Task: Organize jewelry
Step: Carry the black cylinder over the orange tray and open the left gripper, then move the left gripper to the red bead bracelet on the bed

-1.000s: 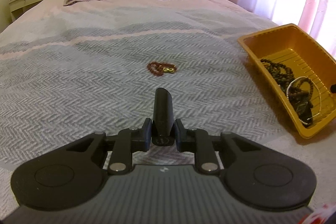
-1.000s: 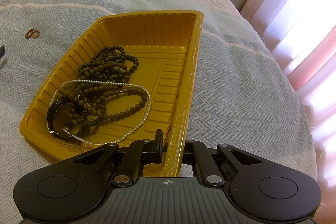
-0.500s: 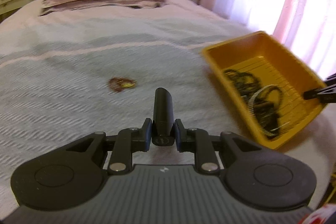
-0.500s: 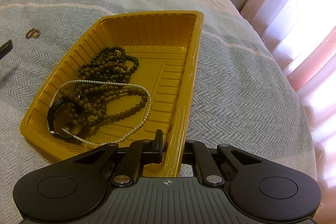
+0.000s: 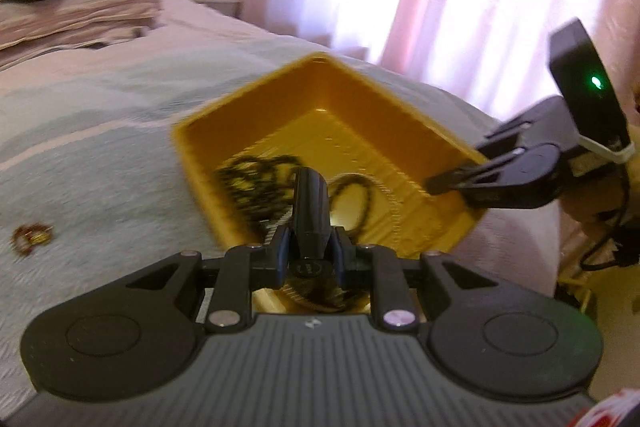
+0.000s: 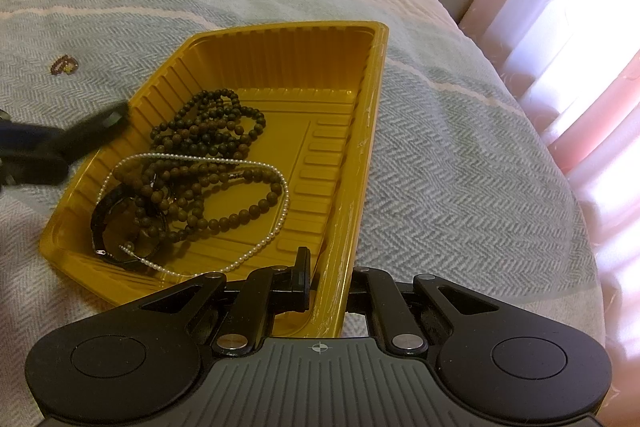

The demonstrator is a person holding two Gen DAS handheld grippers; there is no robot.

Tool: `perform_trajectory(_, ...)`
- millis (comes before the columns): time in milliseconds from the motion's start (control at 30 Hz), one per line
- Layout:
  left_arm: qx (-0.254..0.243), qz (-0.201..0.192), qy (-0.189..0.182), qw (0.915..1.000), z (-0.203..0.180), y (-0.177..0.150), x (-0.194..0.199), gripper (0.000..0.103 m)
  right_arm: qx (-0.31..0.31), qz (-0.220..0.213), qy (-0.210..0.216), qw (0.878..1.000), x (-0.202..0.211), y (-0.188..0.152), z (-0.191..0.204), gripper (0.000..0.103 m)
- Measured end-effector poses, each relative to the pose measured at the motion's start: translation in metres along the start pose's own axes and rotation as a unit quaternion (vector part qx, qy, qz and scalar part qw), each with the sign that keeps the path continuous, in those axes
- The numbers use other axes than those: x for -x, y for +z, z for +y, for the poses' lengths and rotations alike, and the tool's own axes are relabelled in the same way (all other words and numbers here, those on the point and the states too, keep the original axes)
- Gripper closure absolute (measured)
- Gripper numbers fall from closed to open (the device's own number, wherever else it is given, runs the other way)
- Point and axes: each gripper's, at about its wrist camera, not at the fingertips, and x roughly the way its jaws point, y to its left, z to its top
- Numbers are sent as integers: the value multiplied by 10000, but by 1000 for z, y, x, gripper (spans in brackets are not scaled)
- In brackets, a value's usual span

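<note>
While the right gripper is clamping the near rim of the yellow tray at lower centre, beads are lying inside. The left gripper, blurred, is apparently closed and empty; a small bracelet is lying at upper left on the bedspread.

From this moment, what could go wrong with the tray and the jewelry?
1. The right tongs grip only the thin rim of the tray; it might bend or slip free, spilling the beads and pearl strand.
2. The left tongs, shut and empty, hover by the tray's far wall and could knock it.
3. The bracelet lies outside on the bed and may be forgotten.
</note>
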Motion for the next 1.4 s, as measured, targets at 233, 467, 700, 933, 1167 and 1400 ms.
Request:
perform_trajectory(233,-220,107,-327,9992,-16,2,-17,83,-6,-10,9,10000,1,0,0,95)
perform_trajectory(467,-228,202,-354,9989,-20,0,-28,83,-2,-9,10,10000,1,0,0,95)
perform_trajectory(700,57,32,-77,9999,7,-4,-9,81,2,3,24,10000,1,0,0,95)
perform_trajectory(933,417,-128,445,9981,48,-13,18,75,3,10,18,10000,1,1,1,96)
perform_trajectory(1167,800,-118,1096,9907,96,-27,37,74,5,27,3,10000,0,1,1,96)
perform_trajectory(1400,1046,-179,1577,9818,134,-34,55,66,-14,42,-7,10000,1,1,1,96)
